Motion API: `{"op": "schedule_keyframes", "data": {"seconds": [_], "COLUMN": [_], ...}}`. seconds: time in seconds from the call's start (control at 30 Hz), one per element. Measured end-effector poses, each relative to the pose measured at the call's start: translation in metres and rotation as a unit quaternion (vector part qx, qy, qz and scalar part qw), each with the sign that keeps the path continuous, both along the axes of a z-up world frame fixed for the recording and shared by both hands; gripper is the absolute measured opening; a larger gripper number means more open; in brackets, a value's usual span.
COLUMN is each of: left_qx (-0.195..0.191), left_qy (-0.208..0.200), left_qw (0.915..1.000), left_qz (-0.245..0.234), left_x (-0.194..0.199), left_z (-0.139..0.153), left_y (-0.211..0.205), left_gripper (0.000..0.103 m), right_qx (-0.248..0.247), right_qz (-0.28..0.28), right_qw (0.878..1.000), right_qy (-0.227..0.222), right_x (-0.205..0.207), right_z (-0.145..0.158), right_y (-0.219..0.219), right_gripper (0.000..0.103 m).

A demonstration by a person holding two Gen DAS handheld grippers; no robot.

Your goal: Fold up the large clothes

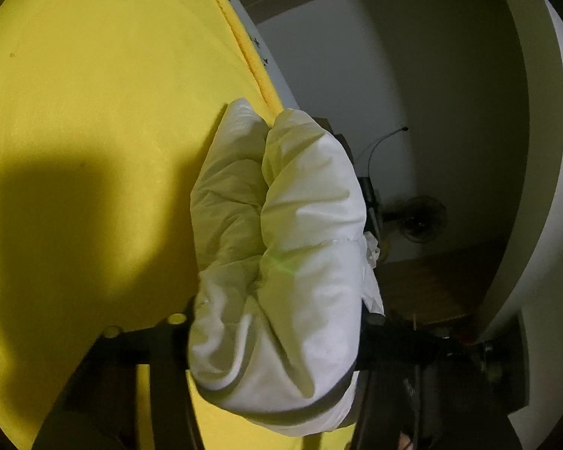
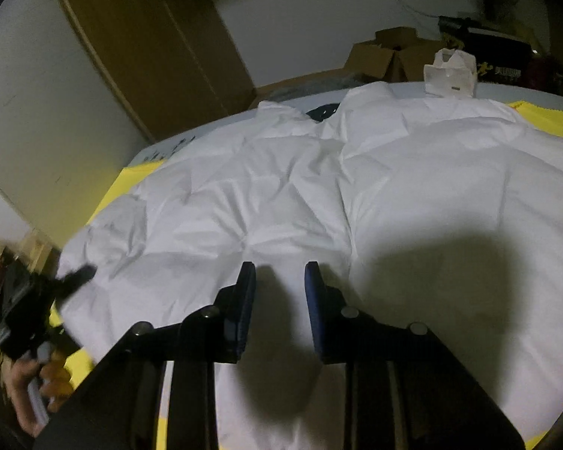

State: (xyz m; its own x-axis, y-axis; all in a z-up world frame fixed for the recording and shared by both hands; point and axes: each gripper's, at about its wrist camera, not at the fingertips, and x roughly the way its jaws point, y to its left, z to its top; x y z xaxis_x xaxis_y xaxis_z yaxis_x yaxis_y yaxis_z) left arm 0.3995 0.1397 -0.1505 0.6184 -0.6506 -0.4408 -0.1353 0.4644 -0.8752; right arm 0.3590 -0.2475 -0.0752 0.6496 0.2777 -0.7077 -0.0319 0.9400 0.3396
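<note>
A white puffer jacket (image 2: pixel 319 187) lies spread over the yellow cloth (image 2: pixel 544 120) on the table. My right gripper (image 2: pixel 279 273) is open and empty, its blue-padded fingers (image 2: pixel 246 292) just above the jacket's near part. My left gripper (image 1: pixel 277 322) is shut on a bunched part of the jacket (image 1: pixel 281 243), a puffy end with a grey cuff band, held beside the yellow cloth (image 1: pixel 94 112). The left fingers are mostly hidden by the fabric. The left gripper also shows at the left edge of the right wrist view (image 2: pixel 67 281), held by a hand.
A white plastic bag (image 2: pixel 450 75) stands at the table's far edge beyond the jacket. Cardboard boxes (image 2: pixel 390 56) and a brown door (image 2: pixel 150 45) lie behind the table. A fan (image 1: pixel 420 221) and a cable are on the floor past the cloth's edge.
</note>
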Motion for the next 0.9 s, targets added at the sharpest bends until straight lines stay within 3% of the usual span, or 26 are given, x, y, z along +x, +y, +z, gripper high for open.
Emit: {"op": "schedule_keyframes", "data": {"seconds": [0.07,0.17,0.23,0.27,0.47,0.53,0.57,0.6,0.7,0.8,0.9], "left_qx": [0.003,-0.001,-0.019,-0.028,-0.059,-0.037,-0.026,-0.014,0.013,0.062,0.098], "left_qy": [-0.004,-0.002,0.022,0.033,0.039,0.027,0.025,0.022,-0.001,-0.035,-0.078], "left_qw": [1.0000,1.0000,0.9996,0.9991,0.9975,0.9989,0.9993,0.9995,0.9996,0.9971,0.9916], "left_qz": [-0.005,-0.006,-0.002,0.000,0.000,-0.011,-0.013,-0.016,-0.023,-0.027,-0.034], "left_x": [0.000,-0.003,0.000,0.002,0.012,0.012,0.011,0.010,0.004,-0.004,-0.014], "left_z": [0.000,-0.001,-0.010,-0.013,-0.017,-0.011,-0.009,-0.007,0.003,0.025,0.052], "left_y": [0.000,0.003,0.005,0.006,0.008,0.005,0.004,0.004,0.002,-0.006,-0.018], "left_gripper": [0.041,0.043,0.065,0.084,0.084,0.071,0.051,0.043,0.032,0.027,0.026], "right_qx": [-0.009,-0.003,-0.006,-0.002,0.002,0.000,0.001,0.000,-0.017,-0.020,-0.067], "right_qz": [-0.020,-0.034,-0.033,-0.030,-0.025,-0.028,-0.030,-0.033,-0.044,-0.028,-0.005], "right_qw": [1.000,0.999,0.999,1.000,1.000,1.000,1.000,0.999,0.999,0.999,0.997], "right_qy": [-0.012,-0.012,-0.006,-0.002,0.000,0.000,-0.002,-0.006,-0.015,0.021,0.038], "right_x": [0.006,0.012,0.014,0.014,0.012,0.012,0.011,0.011,0.011,0.018,0.026], "right_z": [-0.002,-0.006,-0.009,-0.011,-0.011,-0.011,-0.010,-0.008,-0.004,-0.016,-0.029], "right_y": [0.000,-0.004,-0.003,-0.004,-0.007,-0.008,-0.009,-0.010,-0.008,-0.001,0.012], "right_gripper": [0.028,0.028,0.028,0.029,0.029,0.029,0.029,0.029,0.029,0.029,0.029]}}
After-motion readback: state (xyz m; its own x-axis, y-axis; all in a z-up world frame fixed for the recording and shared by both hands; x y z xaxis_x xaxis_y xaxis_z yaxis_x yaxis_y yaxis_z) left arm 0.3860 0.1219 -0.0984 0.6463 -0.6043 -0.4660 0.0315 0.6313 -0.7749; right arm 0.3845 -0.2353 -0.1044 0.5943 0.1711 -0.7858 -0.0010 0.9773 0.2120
